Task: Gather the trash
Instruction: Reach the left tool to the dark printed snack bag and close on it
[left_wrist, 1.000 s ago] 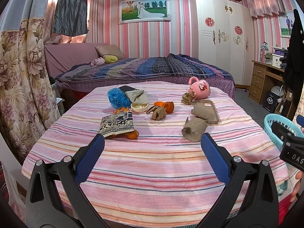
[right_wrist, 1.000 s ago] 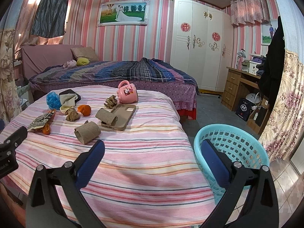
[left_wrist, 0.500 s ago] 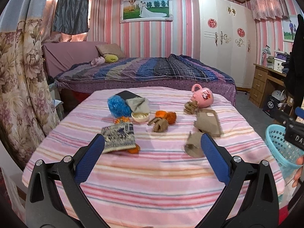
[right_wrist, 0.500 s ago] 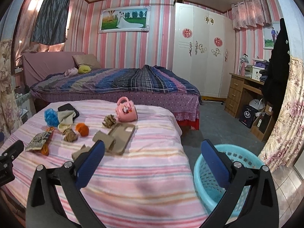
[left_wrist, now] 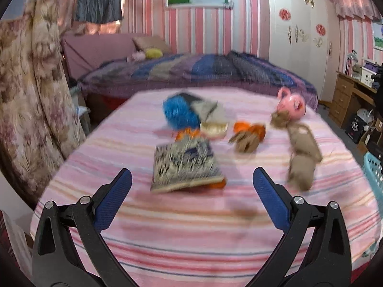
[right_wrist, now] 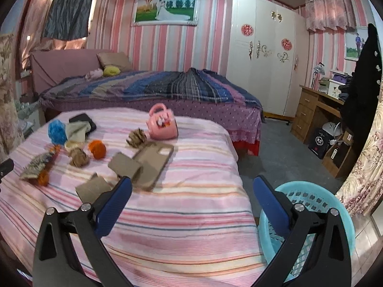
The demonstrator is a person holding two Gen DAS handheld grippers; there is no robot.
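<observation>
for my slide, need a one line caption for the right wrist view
Open right gripper hovers over a pink striped bed strewn with scraps, blue basket beside it.

Both the left gripper (left_wrist: 191,184) and the right gripper (right_wrist: 191,191) look alike: black plastic arms with triangular cut-outs, two silver screw heads on each arm, and ribbed blue pads on the fingers (left_wrist: 115,201).
</observation>
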